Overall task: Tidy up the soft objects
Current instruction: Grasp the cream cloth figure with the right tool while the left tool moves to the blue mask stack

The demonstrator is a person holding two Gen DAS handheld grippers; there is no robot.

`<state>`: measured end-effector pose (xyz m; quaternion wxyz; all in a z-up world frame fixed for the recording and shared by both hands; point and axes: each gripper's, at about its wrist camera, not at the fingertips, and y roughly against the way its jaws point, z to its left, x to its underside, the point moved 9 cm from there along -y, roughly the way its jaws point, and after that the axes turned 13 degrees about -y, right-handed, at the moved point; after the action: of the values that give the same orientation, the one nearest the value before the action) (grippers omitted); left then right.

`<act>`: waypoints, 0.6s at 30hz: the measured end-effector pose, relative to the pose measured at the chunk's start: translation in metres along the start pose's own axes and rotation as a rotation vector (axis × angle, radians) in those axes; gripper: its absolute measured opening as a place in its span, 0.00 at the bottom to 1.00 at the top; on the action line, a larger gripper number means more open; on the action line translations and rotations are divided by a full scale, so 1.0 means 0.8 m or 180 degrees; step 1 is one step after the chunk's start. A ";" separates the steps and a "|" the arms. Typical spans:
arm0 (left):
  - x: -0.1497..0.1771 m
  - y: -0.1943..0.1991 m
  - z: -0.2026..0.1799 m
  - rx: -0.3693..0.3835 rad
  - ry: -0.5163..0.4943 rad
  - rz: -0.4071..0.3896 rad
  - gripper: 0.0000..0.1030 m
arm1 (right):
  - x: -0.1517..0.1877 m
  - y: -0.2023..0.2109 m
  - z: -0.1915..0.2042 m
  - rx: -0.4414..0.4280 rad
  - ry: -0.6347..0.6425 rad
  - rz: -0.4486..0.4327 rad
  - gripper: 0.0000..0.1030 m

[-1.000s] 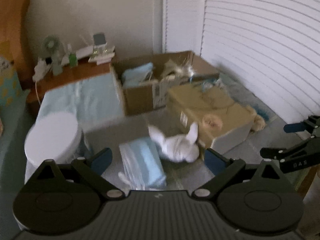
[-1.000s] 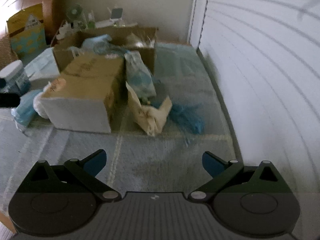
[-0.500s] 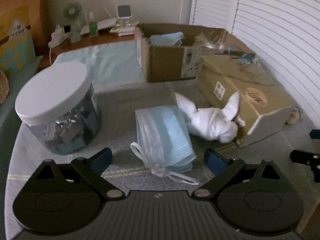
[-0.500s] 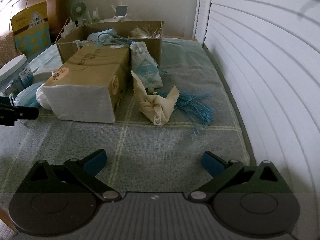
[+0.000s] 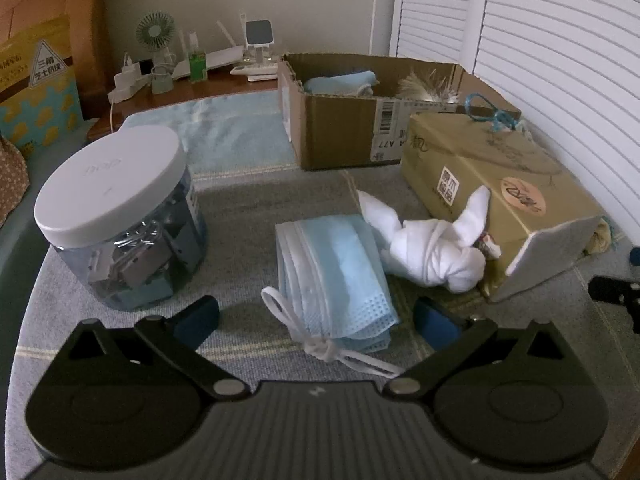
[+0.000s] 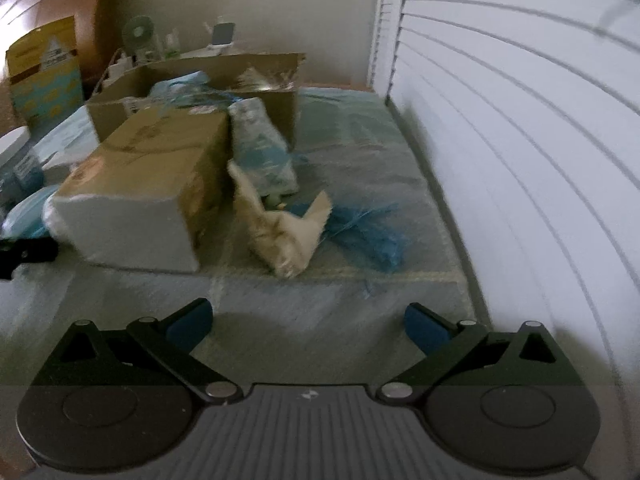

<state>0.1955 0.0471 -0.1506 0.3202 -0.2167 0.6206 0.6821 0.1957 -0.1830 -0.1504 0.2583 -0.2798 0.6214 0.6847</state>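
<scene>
A stack of light blue face masks (image 5: 334,276) lies on the grey mat, its near end between the open fingers of my left gripper (image 5: 316,320). A knotted white cloth (image 5: 432,246) lies just right of the masks, against a closed tan box (image 5: 496,184). In the right wrist view, a beige knotted cloth (image 6: 286,232), a blue tassel bundle (image 6: 360,228) and a patterned blue pouch (image 6: 264,152) lie right of that tan box (image 6: 148,184). My right gripper (image 6: 308,324) is open and empty, short of the beige cloth.
An open cardboard box (image 5: 360,120) with a blue cloth inside stands at the back. A clear jar with a white lid (image 5: 116,208) stands at left. White louvred doors (image 6: 520,140) run along the right. A wooden shelf with a small fan (image 5: 156,36) is behind.
My left gripper has swung down and closer to the blue masks, which now sit between its fingers. My right gripper has shifted, and its view is blurred by motion.
</scene>
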 end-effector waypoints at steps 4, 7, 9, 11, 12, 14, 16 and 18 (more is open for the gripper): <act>0.001 0.000 0.000 -0.0002 0.0003 0.0009 0.99 | -0.011 -0.010 0.004 0.0067 0.0082 -0.0067 1.00; 0.000 0.000 0.000 -0.0006 0.0012 0.0023 0.99 | -0.018 -0.013 0.011 0.0082 0.0154 -0.0112 0.94; -0.001 0.000 0.000 -0.0004 0.0010 0.0022 0.99 | -0.020 -0.013 0.017 0.0059 0.0196 -0.0133 0.84; -0.002 -0.001 0.001 -0.0004 0.0012 0.0029 0.99 | -0.022 -0.013 0.023 0.0031 0.0237 -0.0145 0.79; -0.002 -0.001 0.000 -0.0005 0.0013 0.0032 0.99 | -0.023 -0.013 0.025 0.0023 0.0259 -0.0146 0.75; -0.003 -0.002 0.000 -0.0008 0.0012 0.0028 0.99 | -0.025 -0.013 0.029 0.0007 0.0289 -0.0157 0.67; -0.004 -0.003 0.000 -0.0008 0.0014 0.0023 0.99 | -0.028 -0.014 0.033 -0.0026 0.0300 -0.0146 0.60; -0.004 -0.003 0.000 0.0002 0.0005 0.0029 0.99 | -0.030 -0.015 0.034 -0.0008 0.0307 -0.0155 0.51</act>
<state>0.1997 0.0467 -0.1500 0.3167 -0.2144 0.6221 0.6832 0.2197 -0.1546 -0.1399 0.2442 -0.3279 0.6253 0.6647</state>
